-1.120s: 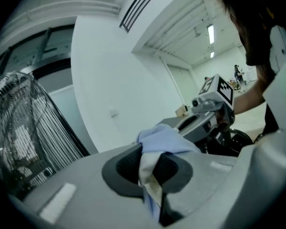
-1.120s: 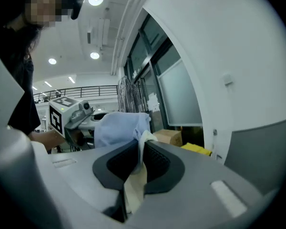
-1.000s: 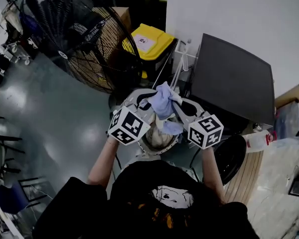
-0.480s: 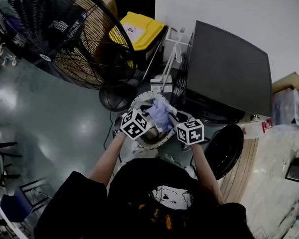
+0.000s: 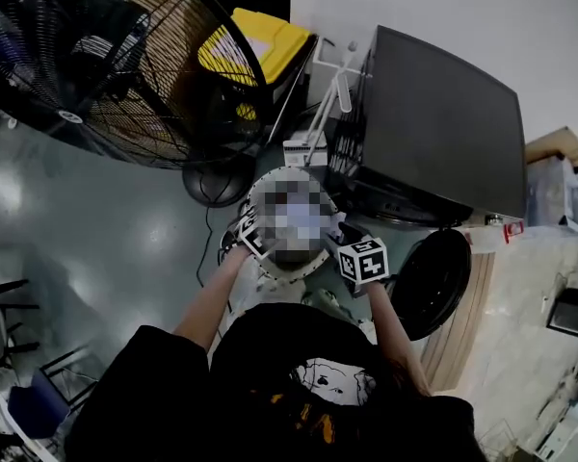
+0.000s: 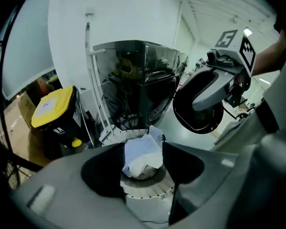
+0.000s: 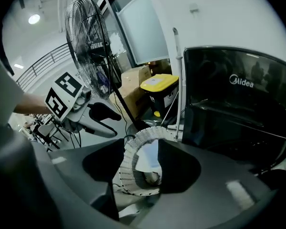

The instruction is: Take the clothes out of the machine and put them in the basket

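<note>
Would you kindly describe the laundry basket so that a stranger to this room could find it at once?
Start at the black washing machine against the white wall. On the floor by its front corner, beside the big fan, stands the basket, a pale cloth over it. It is the only round white tub with perforated walls, unlike the boxy yellow-lidded bin beyond it.

Glossy grey floor [image 5: 106,248] carries the white basket [image 5: 287,273], black machine [image 5: 443,133], standing fan [image 5: 125,65] and yellow-lidded bin [image 5: 255,46].
</note>
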`<state>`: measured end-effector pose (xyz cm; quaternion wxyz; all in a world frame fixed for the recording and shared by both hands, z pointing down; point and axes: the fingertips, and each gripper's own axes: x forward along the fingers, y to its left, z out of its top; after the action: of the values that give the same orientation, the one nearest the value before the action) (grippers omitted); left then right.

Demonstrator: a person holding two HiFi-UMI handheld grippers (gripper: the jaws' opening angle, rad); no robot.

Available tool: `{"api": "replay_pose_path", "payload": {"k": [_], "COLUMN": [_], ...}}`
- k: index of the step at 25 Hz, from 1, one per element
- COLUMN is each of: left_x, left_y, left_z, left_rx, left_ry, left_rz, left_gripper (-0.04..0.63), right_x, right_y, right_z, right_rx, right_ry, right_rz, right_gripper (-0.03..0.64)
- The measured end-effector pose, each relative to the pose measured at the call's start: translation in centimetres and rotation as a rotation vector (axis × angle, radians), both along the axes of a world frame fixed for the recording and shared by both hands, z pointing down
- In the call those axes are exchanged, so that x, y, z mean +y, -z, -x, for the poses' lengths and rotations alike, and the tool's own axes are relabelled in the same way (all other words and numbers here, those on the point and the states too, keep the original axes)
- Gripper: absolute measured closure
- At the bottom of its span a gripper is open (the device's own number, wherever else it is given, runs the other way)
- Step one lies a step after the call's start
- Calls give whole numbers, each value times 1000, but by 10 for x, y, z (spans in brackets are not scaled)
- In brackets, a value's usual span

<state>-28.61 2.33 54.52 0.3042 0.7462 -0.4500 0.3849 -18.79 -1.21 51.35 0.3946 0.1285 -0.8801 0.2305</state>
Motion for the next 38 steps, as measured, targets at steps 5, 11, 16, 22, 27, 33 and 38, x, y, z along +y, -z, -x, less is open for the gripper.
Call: {"api": "replay_pose_path", "payload": {"k": [5, 11, 16, 22, 27, 33, 38], "left_x": [1, -2, -2, 10, 19, 23, 32], "left_y": [4, 17, 38, 56, 62, 82, 104], "left_z": [2, 6, 0, -19, -37, -66, -101], "left_rx": [43, 53, 78, 138, 149, 165, 189], "left_ry": [7, -17, -59, -145, -238, -237, -240], "left_rz": [-28, -69, -124, -161, -174, -216, -265], "left_gripper": [358, 360, 385, 394, 396, 396, 403], "right_x": [-2, -4, 5, 17, 25, 34, 55], "right_y": [7, 20, 42, 72, 91, 114, 135], "right_z": [8, 14, 14, 1, -15, -44, -81], "right_rx": [-44, -99, -162, -229, -267, -300, -327], "right_ry": [-53, -138, -195, -296, -364, -403, -430], "right_rz": [3, -6, -22, -59, -88, -127, -159], "right_gripper": [372, 380, 391, 408, 423, 436, 448]}}
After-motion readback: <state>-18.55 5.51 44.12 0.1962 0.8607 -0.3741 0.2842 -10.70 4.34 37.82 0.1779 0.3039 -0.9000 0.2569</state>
